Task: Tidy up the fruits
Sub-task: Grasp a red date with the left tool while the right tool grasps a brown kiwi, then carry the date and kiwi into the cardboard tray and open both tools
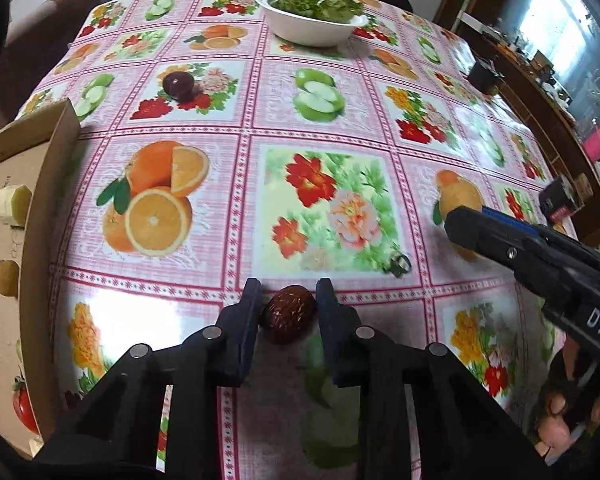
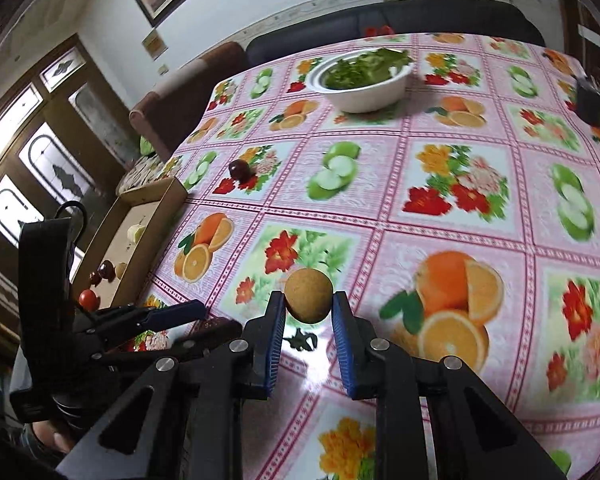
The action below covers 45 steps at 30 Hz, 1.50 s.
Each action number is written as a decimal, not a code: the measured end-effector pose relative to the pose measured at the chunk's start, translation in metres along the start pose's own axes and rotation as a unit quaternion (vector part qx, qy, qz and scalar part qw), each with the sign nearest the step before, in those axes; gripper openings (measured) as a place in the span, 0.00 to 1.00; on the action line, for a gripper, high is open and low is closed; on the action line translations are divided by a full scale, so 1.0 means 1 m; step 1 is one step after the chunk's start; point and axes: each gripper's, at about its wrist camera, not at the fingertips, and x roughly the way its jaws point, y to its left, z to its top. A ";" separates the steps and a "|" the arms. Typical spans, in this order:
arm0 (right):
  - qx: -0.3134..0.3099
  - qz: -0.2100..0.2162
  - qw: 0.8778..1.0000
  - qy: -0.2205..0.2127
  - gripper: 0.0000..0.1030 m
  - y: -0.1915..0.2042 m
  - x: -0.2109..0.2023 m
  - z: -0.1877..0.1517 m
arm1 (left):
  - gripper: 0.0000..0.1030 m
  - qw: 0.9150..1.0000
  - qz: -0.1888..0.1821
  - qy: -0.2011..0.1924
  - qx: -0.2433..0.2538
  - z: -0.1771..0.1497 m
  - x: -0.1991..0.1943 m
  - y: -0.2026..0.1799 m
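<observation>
Left gripper [image 1: 286, 300] clamped on the wrinkled dark-red date [image 1: 287, 314], low over the tablecloth; right gripper [image 2: 309, 308] pinching the round tan-brown fruit [image 2: 309, 295], lifted clear. The shallow cardboard tray [image 1: 56, 184] lies far left, nearer the left hand.

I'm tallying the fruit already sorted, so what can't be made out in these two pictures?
- Cardboard box, left wrist view: cut off by the left edge; contents only partly shown.
- Same box, right wrist view: the left tongs cover its near end.
- Wrinkled dark-red fruit, right wrist view: hidden behind the left tongs.
- Bowl of greens: too blurred to identify the leaves.
</observation>
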 end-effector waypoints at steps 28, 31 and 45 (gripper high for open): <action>-0.073 0.062 0.995 -0.002 0.23 0.117 -0.004 -0.010 | 0.24 0.986 0.120 -0.087 -0.075 -0.045 -0.109 0.088; -0.088 0.072 0.994 0.002 0.23 0.136 0.002 -0.009 | 0.24 0.983 0.134 -0.088 -0.090 -0.053 -0.113 0.104; -0.140 0.094 0.985 0.031 0.23 0.202 0.040 -0.008 | 0.24 0.975 0.143 -0.076 -0.149 -0.081 -0.116 0.166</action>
